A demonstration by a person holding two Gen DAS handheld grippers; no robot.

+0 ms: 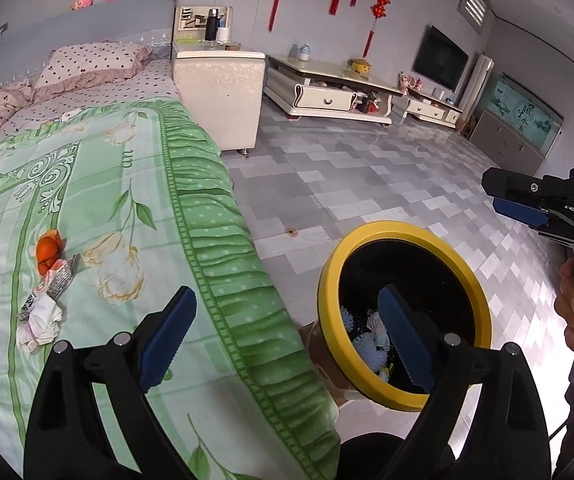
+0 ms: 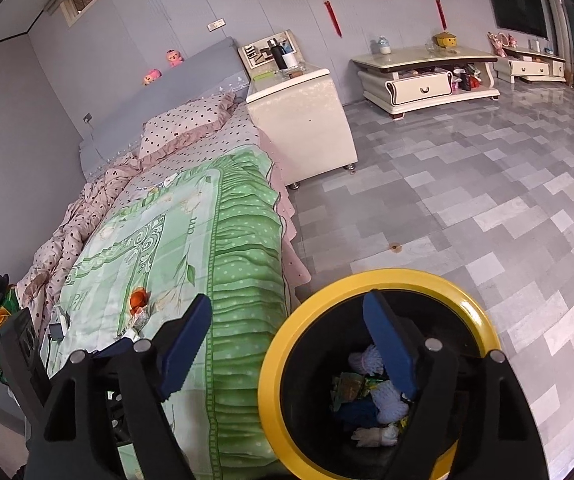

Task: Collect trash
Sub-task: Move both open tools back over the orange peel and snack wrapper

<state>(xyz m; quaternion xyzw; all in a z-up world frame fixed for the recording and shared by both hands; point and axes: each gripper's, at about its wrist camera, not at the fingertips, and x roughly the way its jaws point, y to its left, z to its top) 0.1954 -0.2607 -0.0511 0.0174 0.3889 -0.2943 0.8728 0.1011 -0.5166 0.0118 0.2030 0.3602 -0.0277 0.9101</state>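
Observation:
A black bin with a yellow rim (image 1: 401,229) stands on the floor against the bed's side; in it lie crumpled paper, blue scraps and wrappers (image 2: 371,400). On the green bedspread (image 1: 127,200) lie orange peel (image 1: 49,252), a printed wrapper (image 1: 58,284) and a crumpled tissue (image 1: 41,322). My left gripper (image 1: 286,294) is open and empty, one pad over the bed's edge, the other over the bin. My right gripper (image 2: 287,300) is also open and empty, its right pad above the bin's rim (image 2: 387,276). The orange peel (image 2: 139,300) shows beyond its left finger.
A white nightstand (image 1: 219,80) stands at the head of the bed, with a low white cabinet (image 1: 327,88) along the wall. Grey tiled floor (image 1: 367,184) spreads to the right of the bin. A hand (image 1: 571,304) holds the right gripper (image 1: 499,196) at the right edge.

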